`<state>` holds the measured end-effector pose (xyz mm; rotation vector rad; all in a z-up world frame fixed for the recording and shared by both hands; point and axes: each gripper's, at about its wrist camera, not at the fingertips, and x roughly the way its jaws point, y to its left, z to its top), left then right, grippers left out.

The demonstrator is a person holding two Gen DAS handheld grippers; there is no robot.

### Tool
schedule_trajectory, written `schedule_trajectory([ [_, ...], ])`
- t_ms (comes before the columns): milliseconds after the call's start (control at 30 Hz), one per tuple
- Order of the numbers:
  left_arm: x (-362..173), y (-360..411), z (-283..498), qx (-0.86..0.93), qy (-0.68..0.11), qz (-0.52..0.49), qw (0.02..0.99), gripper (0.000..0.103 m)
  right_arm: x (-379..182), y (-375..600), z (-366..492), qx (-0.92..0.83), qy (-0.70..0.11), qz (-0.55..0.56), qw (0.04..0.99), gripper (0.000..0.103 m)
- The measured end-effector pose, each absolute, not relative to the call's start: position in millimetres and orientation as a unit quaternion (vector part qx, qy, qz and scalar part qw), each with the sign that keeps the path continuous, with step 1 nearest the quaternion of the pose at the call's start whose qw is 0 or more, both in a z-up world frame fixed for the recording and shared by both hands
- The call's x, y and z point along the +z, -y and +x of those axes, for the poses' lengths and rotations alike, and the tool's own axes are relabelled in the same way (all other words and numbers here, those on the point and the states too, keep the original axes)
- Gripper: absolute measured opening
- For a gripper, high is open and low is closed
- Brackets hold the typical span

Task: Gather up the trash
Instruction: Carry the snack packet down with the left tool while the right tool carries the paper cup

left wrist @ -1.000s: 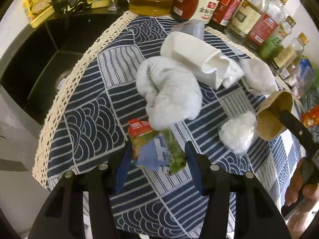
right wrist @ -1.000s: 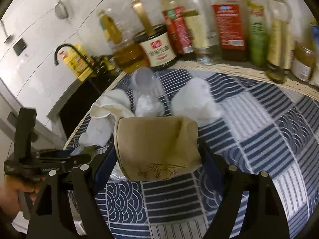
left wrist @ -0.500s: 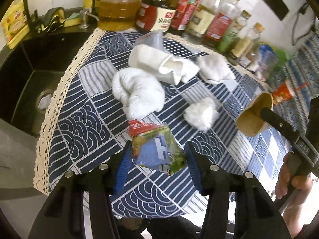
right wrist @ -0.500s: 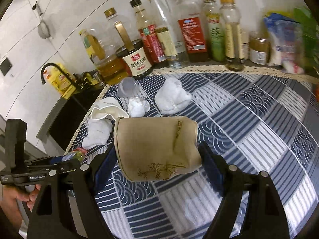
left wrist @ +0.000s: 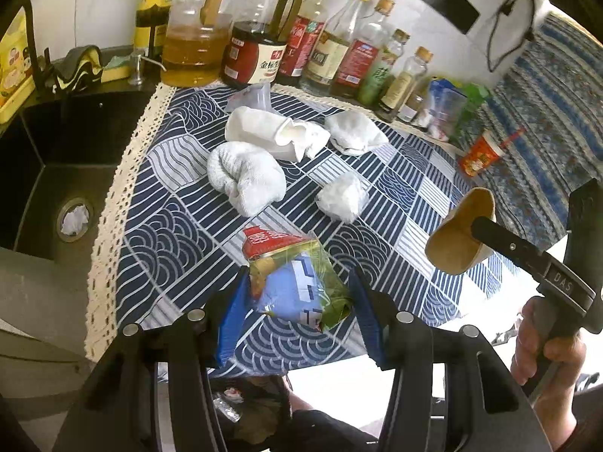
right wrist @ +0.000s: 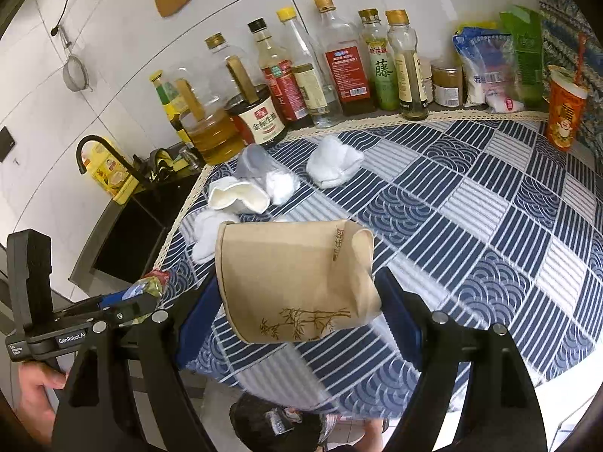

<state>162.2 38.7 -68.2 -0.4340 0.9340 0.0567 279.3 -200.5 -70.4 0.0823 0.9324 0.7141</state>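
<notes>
My left gripper [left wrist: 297, 312] is shut on a crumpled snack wrapper [left wrist: 294, 282], red, blue and green, held above the front edge of the counter. My right gripper [right wrist: 297, 301] is shut on a squashed brown paper cup [right wrist: 294, 282] with a bamboo print, also held above the front edge; the cup also shows at the right of the left wrist view [left wrist: 459, 237]. On the blue patterned cloth [left wrist: 395, 188] lie several white crumpled tissues [left wrist: 245, 177], a white crushed cup [left wrist: 271, 132] and a clear plastic cup [left wrist: 252, 98].
A row of oil and sauce bottles [right wrist: 339, 67] lines the back wall. A black sink [left wrist: 52, 173] lies to the left. An orange cup with a straw [right wrist: 565, 113] stands at the far right. A dark bag with trash [right wrist: 271, 422] sits on the floor below the counter edge.
Both grippers have pulled back and up from the counter with their items. The tissues and bottles now look farther away, and the floor below the counter edge has come into view.
</notes>
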Motion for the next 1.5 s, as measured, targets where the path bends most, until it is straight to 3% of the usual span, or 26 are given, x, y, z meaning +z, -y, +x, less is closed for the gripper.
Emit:
schedule_trajectory([
  [733, -65.8, -49.6, 68.7, -0.041, -0.418, -0.195, 0.887, 0.051, -76.3, 175.2, 135.5, 0.305, -0.455, 0.04, 0.835, 0.08],
  [1500, -191.0, -52.0, 22.6, -0.016, -0.54, -0.218, 0.813, 0.051, -178.8, 158.6, 91.3, 0.309, -0.563, 0.025, 0.767, 0.08],
])
